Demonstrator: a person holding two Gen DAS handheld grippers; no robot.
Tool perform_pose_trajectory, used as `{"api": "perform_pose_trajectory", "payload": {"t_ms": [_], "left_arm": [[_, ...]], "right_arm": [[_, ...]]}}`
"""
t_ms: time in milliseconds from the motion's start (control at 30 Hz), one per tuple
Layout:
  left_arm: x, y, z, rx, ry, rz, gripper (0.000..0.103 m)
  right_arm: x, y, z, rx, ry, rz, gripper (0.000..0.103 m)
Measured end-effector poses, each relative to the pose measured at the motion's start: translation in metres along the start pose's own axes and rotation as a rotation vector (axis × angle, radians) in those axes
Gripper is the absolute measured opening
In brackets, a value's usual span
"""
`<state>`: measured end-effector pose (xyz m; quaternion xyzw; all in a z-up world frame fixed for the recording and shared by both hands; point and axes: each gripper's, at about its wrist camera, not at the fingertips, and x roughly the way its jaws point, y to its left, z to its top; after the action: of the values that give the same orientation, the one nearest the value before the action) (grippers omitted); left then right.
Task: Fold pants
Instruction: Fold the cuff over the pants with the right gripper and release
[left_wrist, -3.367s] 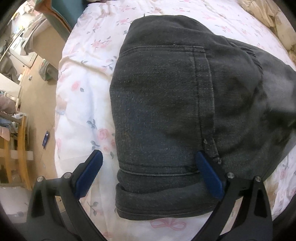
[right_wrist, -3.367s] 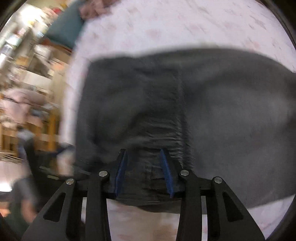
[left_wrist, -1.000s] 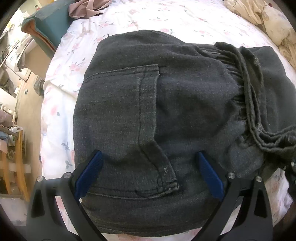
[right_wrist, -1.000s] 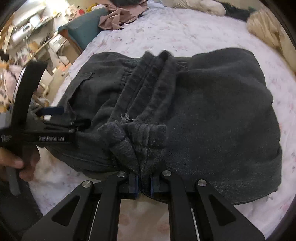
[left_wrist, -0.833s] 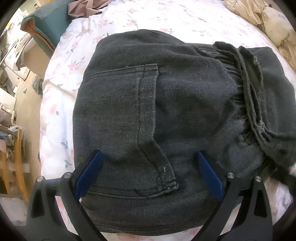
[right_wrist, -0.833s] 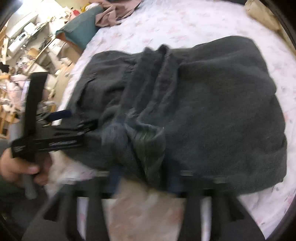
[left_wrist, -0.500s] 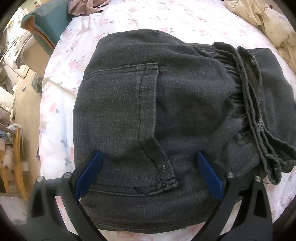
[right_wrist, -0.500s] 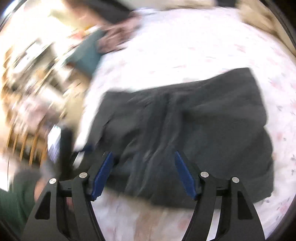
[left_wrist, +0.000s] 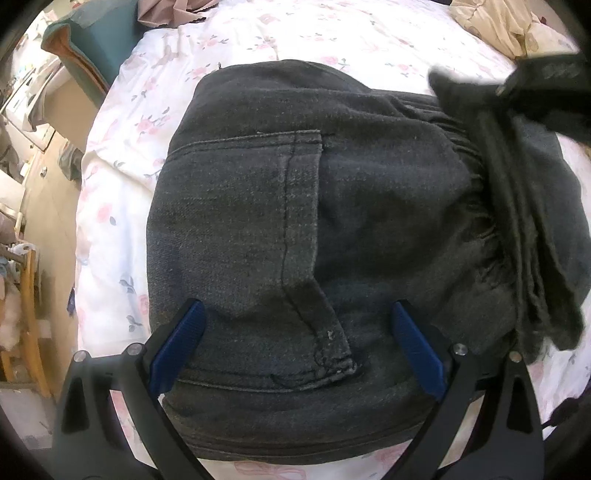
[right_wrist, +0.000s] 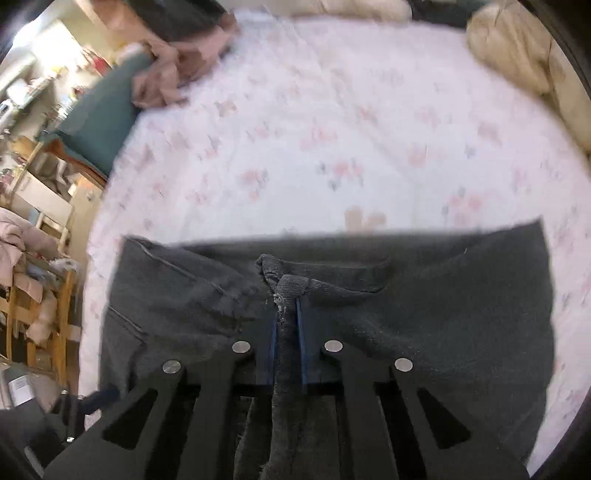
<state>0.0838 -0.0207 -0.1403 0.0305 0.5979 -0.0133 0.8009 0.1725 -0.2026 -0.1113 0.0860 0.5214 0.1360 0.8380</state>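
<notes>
Dark grey pants lie folded on a floral sheet, back pocket up, with the bunched waistband along the right. My left gripper hovers open over their near edge; its blue pads stand wide apart and press on nothing. The right tool's dark blurred body shows at the far right end of the waistband. In the right wrist view the right gripper is closing its jaws, and a frayed strip of the pants' waistband is pinched between the blue pads.
The floral bed sheet stretches beyond the pants. Beige pillows lie at the far right, pink cloth and a teal cushion at the far left. Wooden chairs and clutter stand on the floor left of the bed.
The right gripper let go of the waistband, opened wide, moved across the pants and closed on the waistband at another spot. The left gripper stayed in place, open.
</notes>
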Motion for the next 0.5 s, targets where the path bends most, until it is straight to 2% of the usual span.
{"api": "perform_pose_trajectory", "payload": {"t_ms": [67, 133, 200, 233, 300, 367, 433, 467, 500], "left_arm": [[0.000, 0.002, 0.001, -0.011, 0.000, -0.010, 0.099], [0.000, 0.004, 0.001, -0.013, 0.000, -0.015, 0.099], [0.001, 0.006, 0.002, -0.010, 0.000, -0.012, 0.099], [0.001, 0.007, 0.003, -0.014, -0.001, -0.012, 0.099], [-0.001, 0.013, 0.006, -0.040, -0.005, -0.024, 0.099], [-0.004, 0.018, 0.009, -0.068, -0.012, -0.033, 0.099], [-0.008, 0.021, 0.011, -0.082, -0.026, -0.038, 0.099], [-0.011, 0.022, 0.013, -0.088, -0.037, -0.042, 0.099], [-0.014, 0.022, 0.015, -0.092, -0.049, -0.048, 0.099]], "right_arm": [[-0.017, 0.000, 0.006, 0.016, -0.067, 0.049, 0.009], [-0.024, 0.003, 0.013, 0.033, -0.116, 0.139, 0.010], [-0.005, 0.013, 0.017, 0.032, -0.056, 0.141, 0.015], [0.016, 0.015, 0.014, 0.038, 0.036, 0.151, 0.017], [0.036, 0.013, 0.004, 0.041, 0.136, 0.165, 0.023], [0.023, 0.006, -0.001, 0.047, 0.126, 0.213, 0.026], [-0.006, -0.008, -0.007, 0.066, 0.094, 0.270, 0.038], [-0.024, -0.019, -0.012, 0.078, 0.067, 0.272, 0.048], [-0.039, -0.027, -0.018, 0.086, 0.050, 0.249, 0.050]]}}
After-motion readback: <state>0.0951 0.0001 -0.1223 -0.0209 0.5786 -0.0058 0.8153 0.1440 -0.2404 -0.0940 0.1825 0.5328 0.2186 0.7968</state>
